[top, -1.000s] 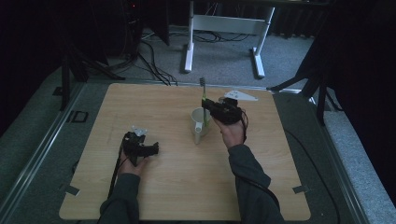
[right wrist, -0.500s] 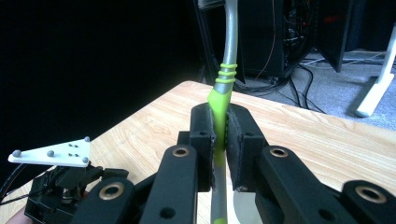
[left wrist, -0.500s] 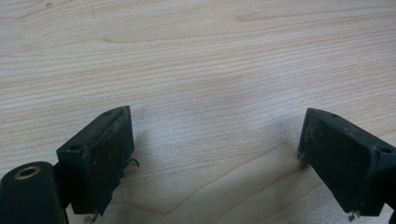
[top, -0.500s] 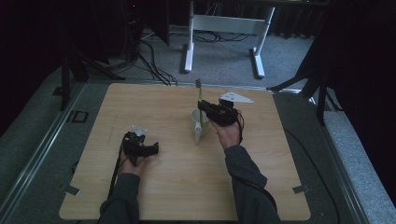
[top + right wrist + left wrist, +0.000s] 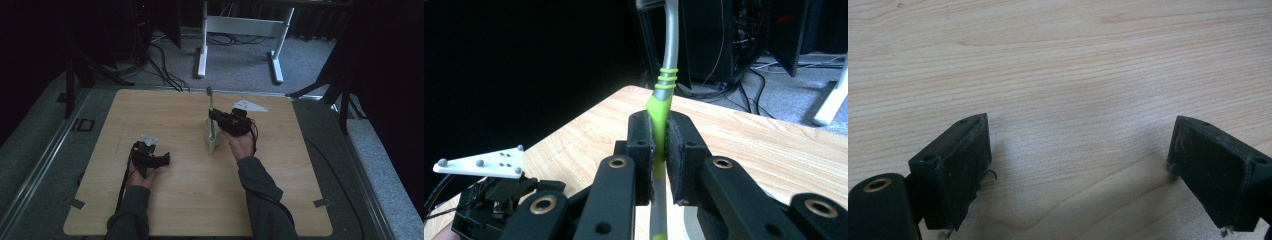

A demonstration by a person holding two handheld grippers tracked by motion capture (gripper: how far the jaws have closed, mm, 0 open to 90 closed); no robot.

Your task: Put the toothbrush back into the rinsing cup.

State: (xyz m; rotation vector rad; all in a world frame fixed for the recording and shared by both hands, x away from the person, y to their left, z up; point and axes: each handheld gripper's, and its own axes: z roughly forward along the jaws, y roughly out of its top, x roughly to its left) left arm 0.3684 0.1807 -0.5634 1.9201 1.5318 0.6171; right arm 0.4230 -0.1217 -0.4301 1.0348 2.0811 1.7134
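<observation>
A toothbrush [image 5: 211, 107] with a green and grey handle stands almost upright near the table's middle. My right gripper [image 5: 220, 119] is shut on its green part, and its bristle end points up. Its lower end reaches down into a white cup [image 5: 214, 140] standing on the table. In the right gripper view the pads [image 5: 680, 150] pinch the green handle of the toothbrush [image 5: 664, 95], with the cup rim [image 5: 694, 226] just below. My left gripper [image 5: 162, 160] rests on the table at the left, and it is open [image 5: 1075, 170] over bare wood with nothing between its jaws.
The wooden table [image 5: 165, 115] sits on a grey carpeted floor with dark surroundings. A white desk frame [image 5: 240, 30] and cables lie beyond the far edge. The left gripper with its grey plate [image 5: 479, 163] appears low at the left in the right gripper view.
My right gripper has shifted a little to the left with the toothbrush in it. The left hand has stayed put.
</observation>
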